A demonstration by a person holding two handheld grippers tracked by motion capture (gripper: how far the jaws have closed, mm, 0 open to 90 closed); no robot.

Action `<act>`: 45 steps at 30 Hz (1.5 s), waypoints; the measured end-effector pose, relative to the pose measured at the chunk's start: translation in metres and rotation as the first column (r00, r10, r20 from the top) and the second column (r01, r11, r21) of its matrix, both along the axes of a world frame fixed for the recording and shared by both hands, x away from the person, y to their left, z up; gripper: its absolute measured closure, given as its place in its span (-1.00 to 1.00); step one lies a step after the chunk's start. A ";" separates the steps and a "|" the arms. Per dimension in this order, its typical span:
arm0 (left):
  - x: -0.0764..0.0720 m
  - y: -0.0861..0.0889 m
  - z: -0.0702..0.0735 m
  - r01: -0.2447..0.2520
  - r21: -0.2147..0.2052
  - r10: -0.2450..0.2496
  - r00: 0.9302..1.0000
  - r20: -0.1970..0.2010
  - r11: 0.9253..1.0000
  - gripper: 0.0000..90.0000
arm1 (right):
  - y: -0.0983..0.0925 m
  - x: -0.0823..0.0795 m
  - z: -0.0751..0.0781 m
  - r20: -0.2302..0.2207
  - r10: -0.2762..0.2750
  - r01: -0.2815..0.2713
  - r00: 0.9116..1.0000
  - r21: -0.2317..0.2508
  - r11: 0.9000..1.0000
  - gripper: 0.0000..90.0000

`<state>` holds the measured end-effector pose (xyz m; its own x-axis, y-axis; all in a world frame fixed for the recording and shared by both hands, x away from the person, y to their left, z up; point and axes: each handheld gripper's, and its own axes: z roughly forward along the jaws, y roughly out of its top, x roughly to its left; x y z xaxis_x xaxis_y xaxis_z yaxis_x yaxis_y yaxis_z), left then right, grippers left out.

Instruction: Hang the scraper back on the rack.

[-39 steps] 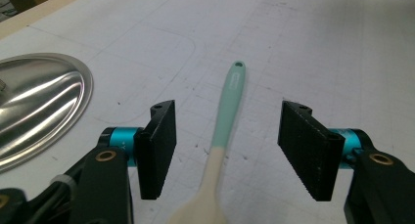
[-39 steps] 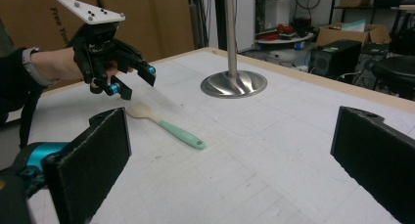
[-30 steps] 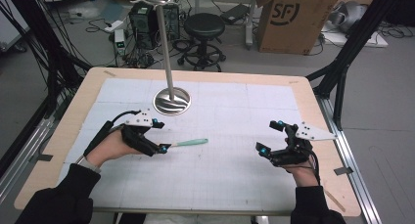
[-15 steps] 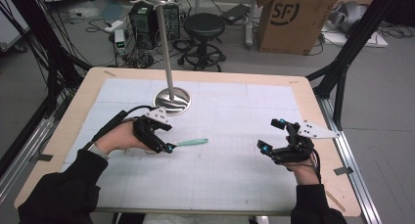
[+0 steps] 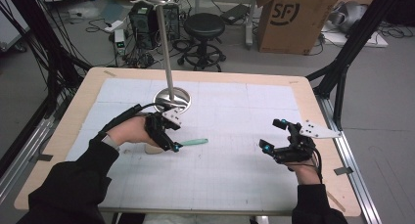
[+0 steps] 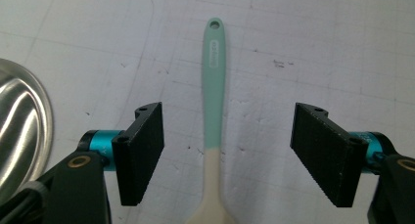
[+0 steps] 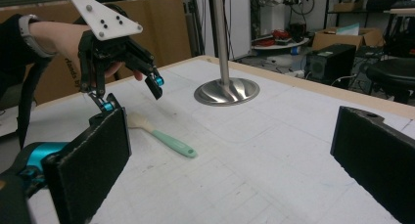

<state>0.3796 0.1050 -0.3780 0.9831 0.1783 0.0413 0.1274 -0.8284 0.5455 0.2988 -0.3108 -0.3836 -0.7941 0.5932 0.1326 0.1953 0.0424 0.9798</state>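
Note:
A spatula with a mint-green handle and a cream head lies flat on the white mat, left of the middle. My left gripper hangs over its head end. In the left gripper view the spatula handle runs between the two pads, and neither pad touches it. The jaws have just been closing but are still open around the handle. My right gripper rests at the right side of the mat, open and empty. From there I see the spatula and the left gripper beyond the right gripper.
A metal pole on a round shiny base stands on the mat just behind the left hand; the base lies close to the left jaw. The table's wooden rim frames the mat. A stool, boxes and cables sit on the floor beyond.
The left hand has moved right and slightly away from me, bringing its jaws over the spatula's head end. The spatula and the right gripper have stayed put.

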 end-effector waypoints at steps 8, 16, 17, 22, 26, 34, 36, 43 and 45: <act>0.005 -0.009 -0.005 0.024 0.138 -0.024 1.000 0.002 0.990 -0.34 | 0.000 -0.001 0.000 -0.003 0.004 -0.004 1.000 0.002 1.000 -0.99; 0.015 -0.016 -0.016 -0.003 0.270 0.009 1.000 -0.021 0.963 0.29 | 0.001 -0.001 0.000 -0.009 0.011 -0.011 1.000 -0.002 1.000 -0.99; 0.016 -0.017 -0.016 -0.003 0.277 0.013 0.999 -0.033 0.961 0.30 | 0.001 -0.001 0.000 -0.004 0.008 -0.008 1.000 -0.002 1.000 -0.99; 0.016 -0.019 -0.020 0.011 0.323 0.010 0.998 -0.064 0.946 0.46 | 0.001 -0.001 -0.002 -0.009 0.010 -0.010 1.000 -0.003 1.000 -0.99; 0.016 -0.019 -0.024 0.014 0.352 0.015 0.997 -0.078 0.936 0.56 | 0.000 -0.001 -0.002 -0.007 0.008 -0.008 1.000 -0.005 1.000 -0.99; 0.018 -0.022 -0.028 0.029 0.386 0.010 0.995 -0.099 0.922 0.69 | 0.004 0.000 -0.005 -0.017 0.019 -0.020 1.000 -0.019 1.000 -0.99; 0.019 -0.023 -0.028 0.035 0.391 0.008 0.994 -0.108 0.920 0.71 | 0.004 0.000 -0.006 -0.019 0.019 -0.020 1.000 -0.017 1.000 -0.99; 0.017 -0.025 -0.028 0.034 0.400 0.007 0.995 -0.100 0.916 0.78 | 0.005 -0.001 -0.006 -0.020 0.022 -0.023 1.000 -0.022 1.000 -0.99; 0.016 -0.026 -0.028 0.023 0.407 0.018 0.995 -0.095 0.913 0.78 | 0.006 -0.002 -0.006 -0.022 0.023 -0.024 0.999 -0.023 0.999 -0.99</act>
